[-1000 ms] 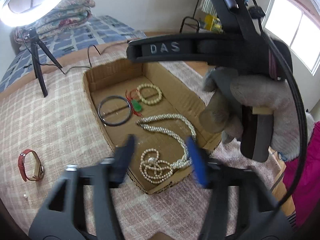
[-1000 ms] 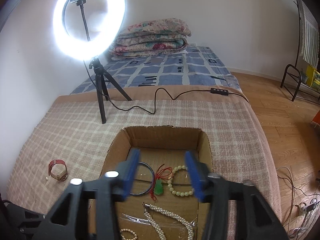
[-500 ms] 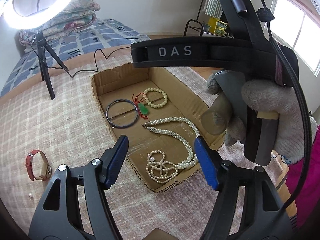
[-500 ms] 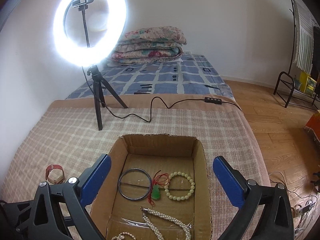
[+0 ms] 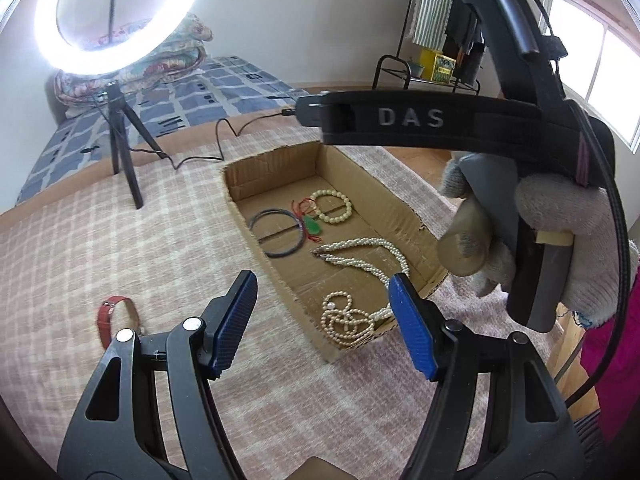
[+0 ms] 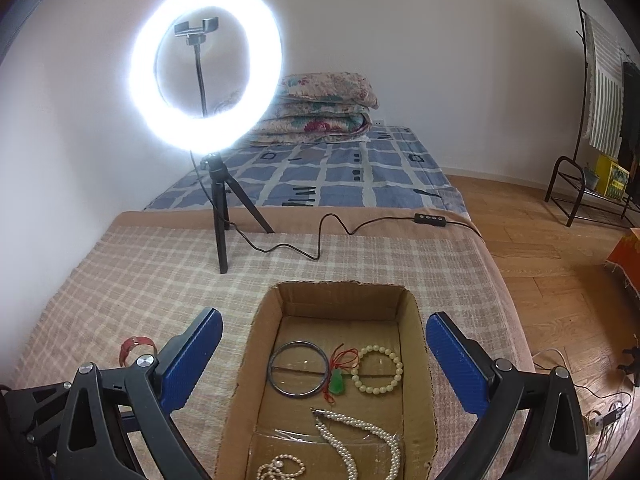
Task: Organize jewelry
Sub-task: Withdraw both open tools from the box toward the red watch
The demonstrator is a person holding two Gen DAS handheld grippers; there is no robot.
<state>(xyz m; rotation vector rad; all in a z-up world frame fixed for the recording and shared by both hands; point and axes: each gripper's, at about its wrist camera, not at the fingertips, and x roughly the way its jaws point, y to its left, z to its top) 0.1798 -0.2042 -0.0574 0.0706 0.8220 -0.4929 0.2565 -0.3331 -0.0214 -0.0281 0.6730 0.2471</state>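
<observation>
Woven plaid blanket [image 6: 132,280] under corrugated cardboard box [image 6: 240,380] holding beaded pearl necklace [image 5: 360,256].

Right gripper [image 6: 323,354] jaws spread wide, nothing between them, hovering over cardboard box [image 6: 240,376]. Inside: dark bangle [image 6: 298,368], green pendant [image 6: 337,382] on red cord, bead bracelet [image 6: 377,370], pearl necklace [image 6: 360,436]. Red watch [image 6: 134,348] lies on plaid blanket [image 6: 120,280], left of box.

**Both claws spread wide, nothing held**

The left claw [image 5: 322,312] is hanging with its blue pads [image 5: 234,324] parted and gripping nothing. The right claw [image 6: 324,364] is gaping wider, also carrying nothing. In the left wrist view, a gloved right hand [image 5: 532,240] is wrapping around the right claw's handle, held up at right.
</observation>
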